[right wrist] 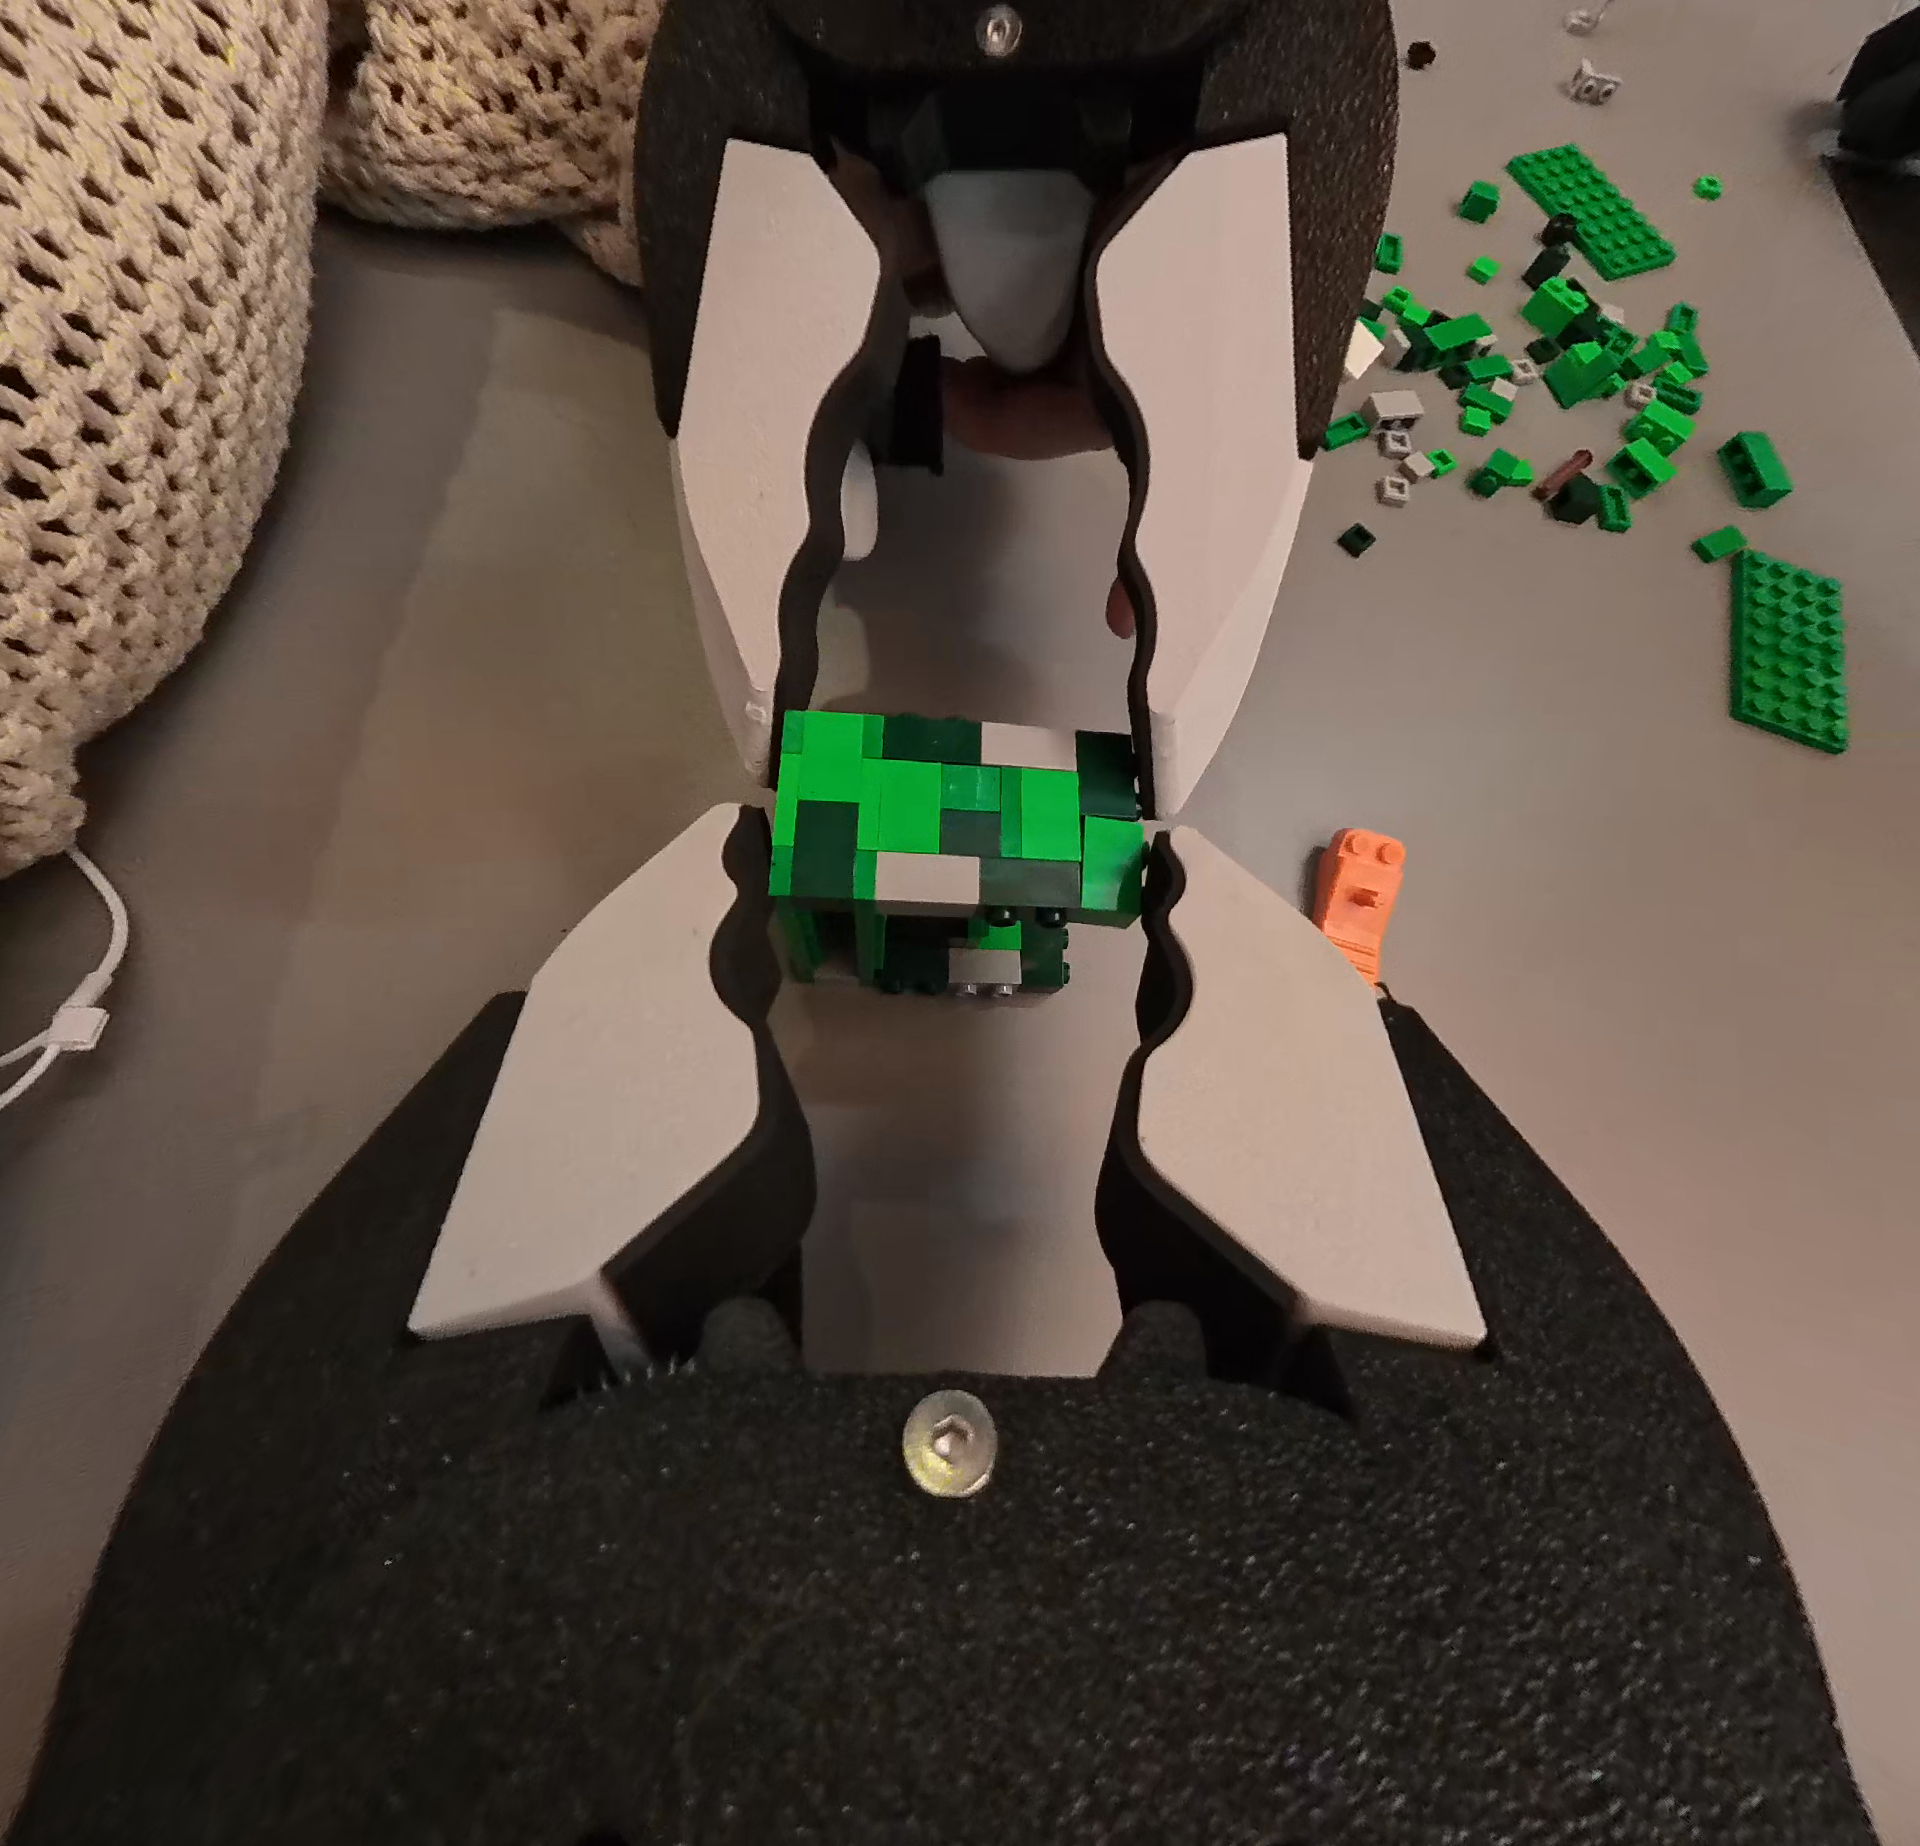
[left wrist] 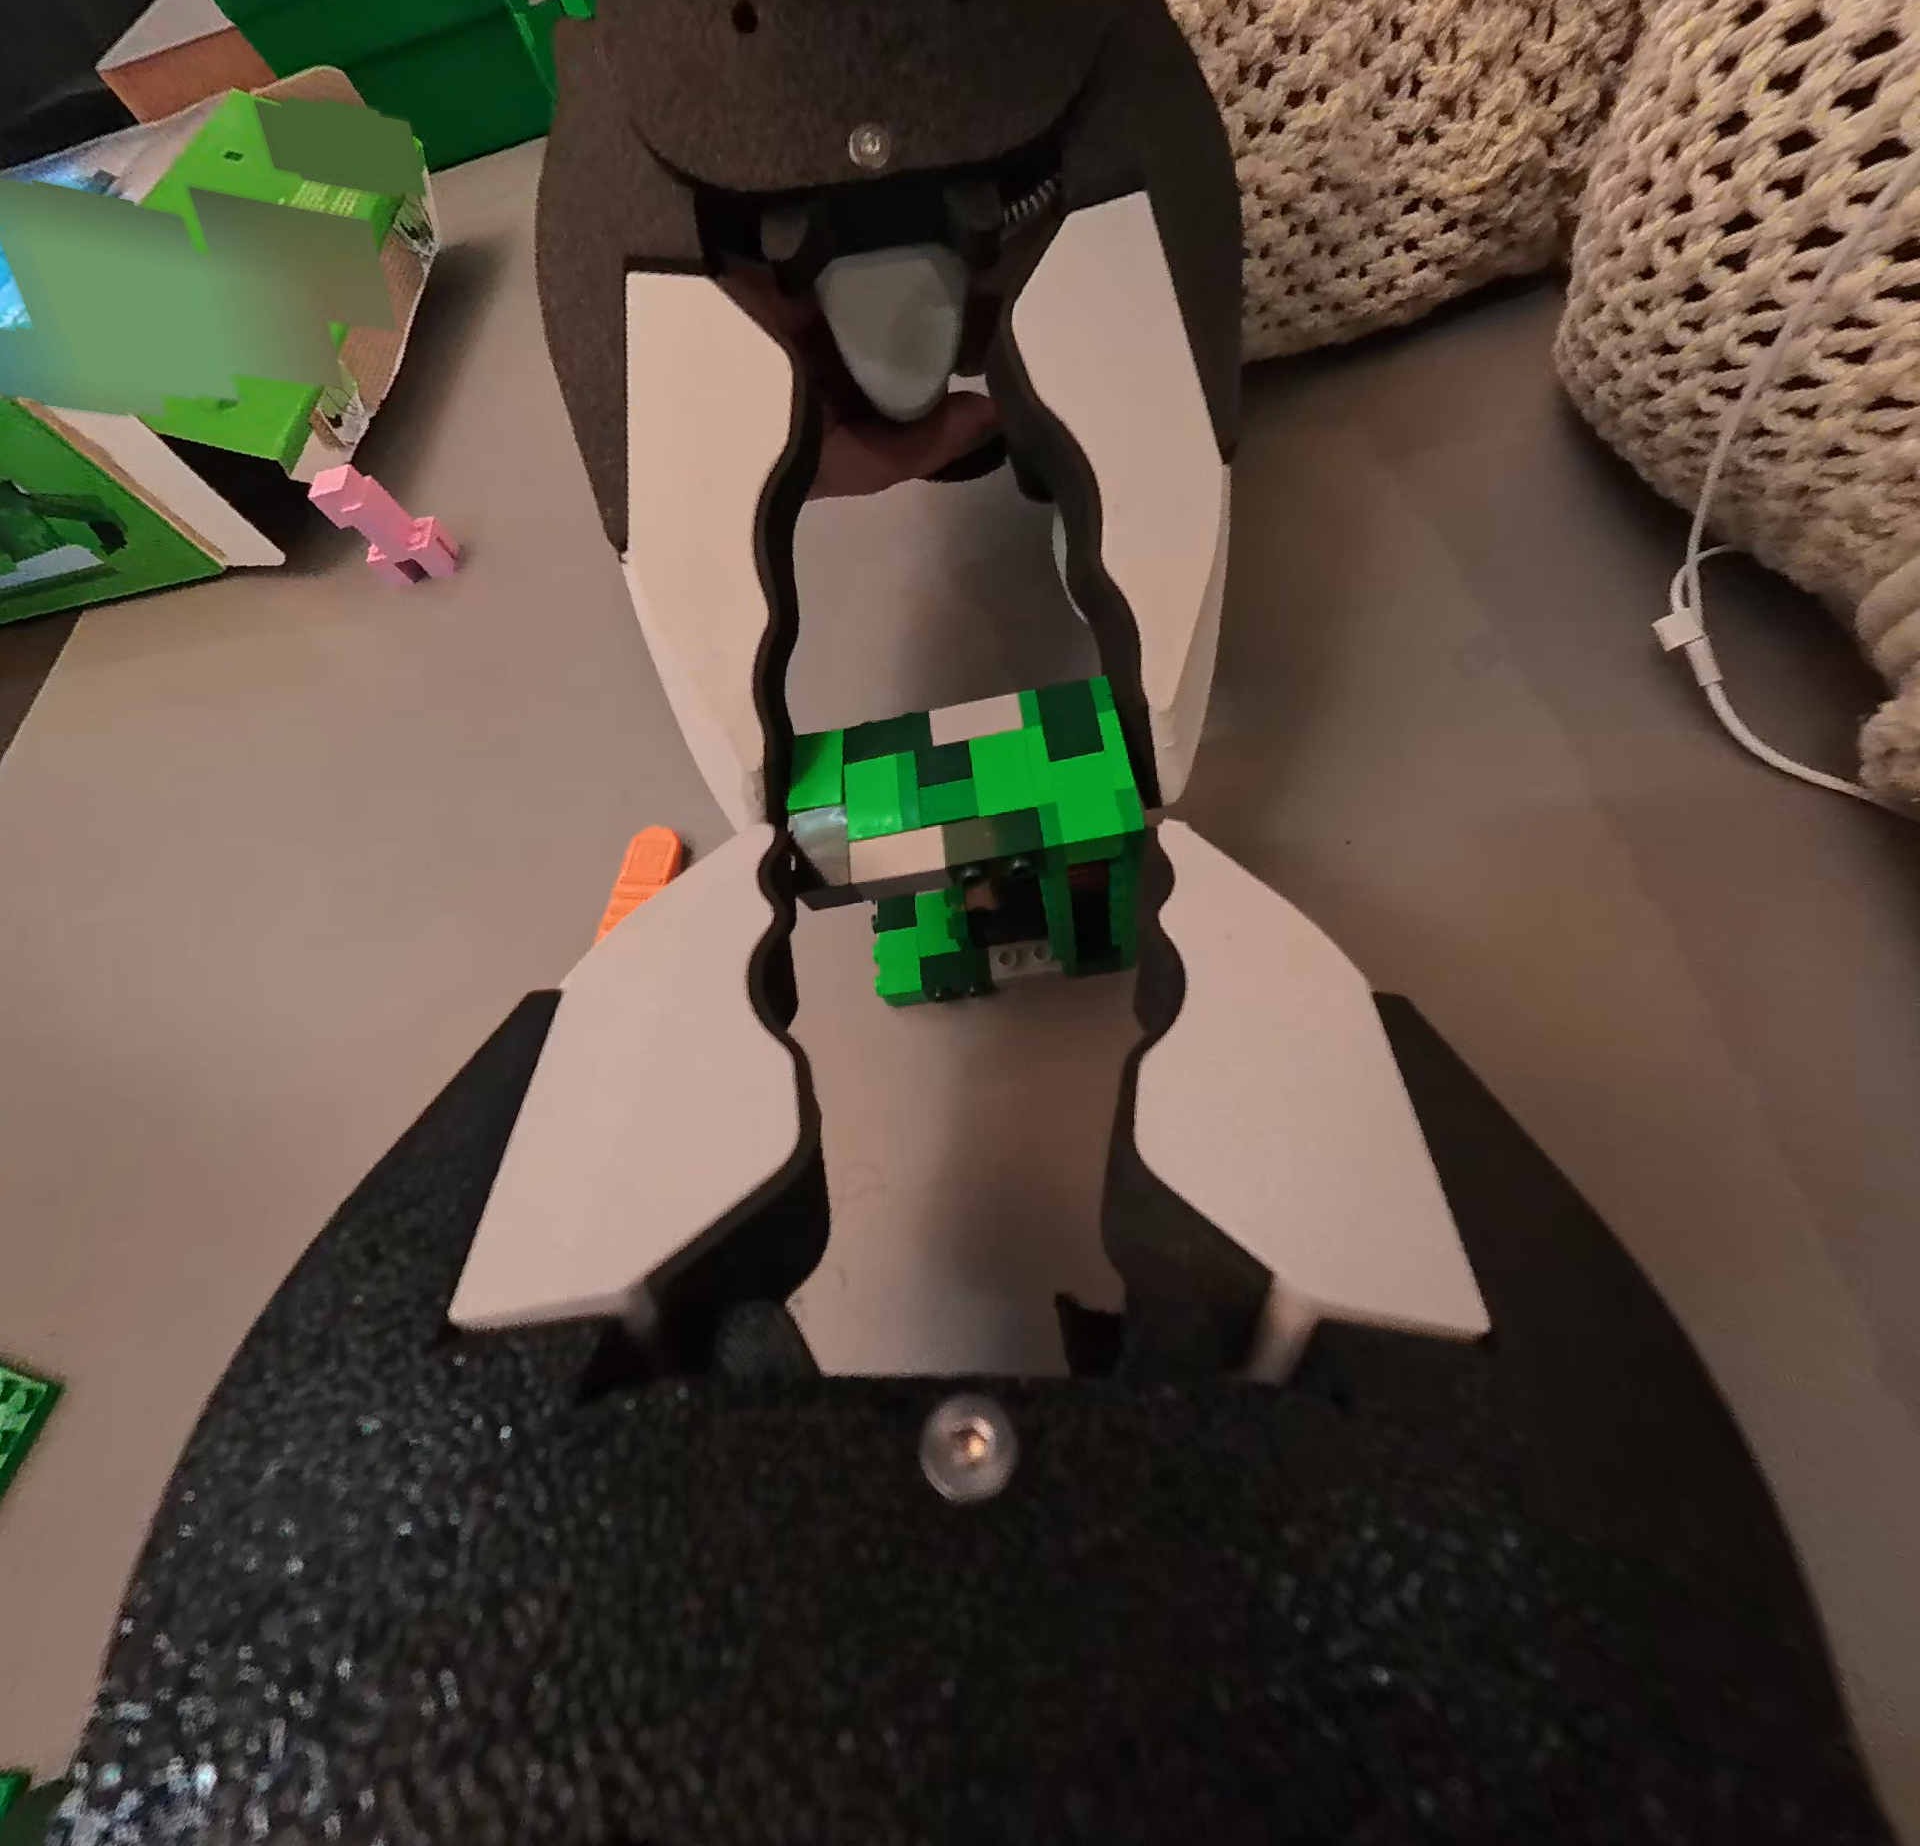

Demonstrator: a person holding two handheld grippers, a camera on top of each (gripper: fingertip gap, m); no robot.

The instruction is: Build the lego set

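build: a blocky lego build (left wrist: 961, 820) of smooth bright green, dark green and light grey bricks, a cube-like upper block over a narrower studded lower part; it sits between both my grippers above the grey table (left wrist: 312, 965).
left gripper (left wrist: 961, 861): my white fingers with wavy black foam pads close on the build's two side faces at its near half; gripping it.
right gripper (right wrist: 956, 856): same white shells and rippled black pads, pressed against the block's sides from the opposite end; gripping it too. the two grippers' fingertips nearly meet tip to tip.
gripper bodies: rough, speckled black plastic, each with a silver screw.
loose bricks (right wrist: 1538, 362): a scattered pile of small green, dark green and grey pieces, well apart from the build, to the right in the right wrist view.
green plates (right wrist: 1789, 658): flat, studded, rectangular, by the pile.
brick separator (right wrist: 1361, 897): orange, wedge-shaped, lying near the build.
pink piece (left wrist: 387, 523): small, angular, beside the green cardboard box (left wrist: 187, 362).
knit blanket (left wrist: 1507, 134): cream, chunky open weave, at the table's edge.
cable (left wrist: 1704, 653): thin, white, beside the blanket.
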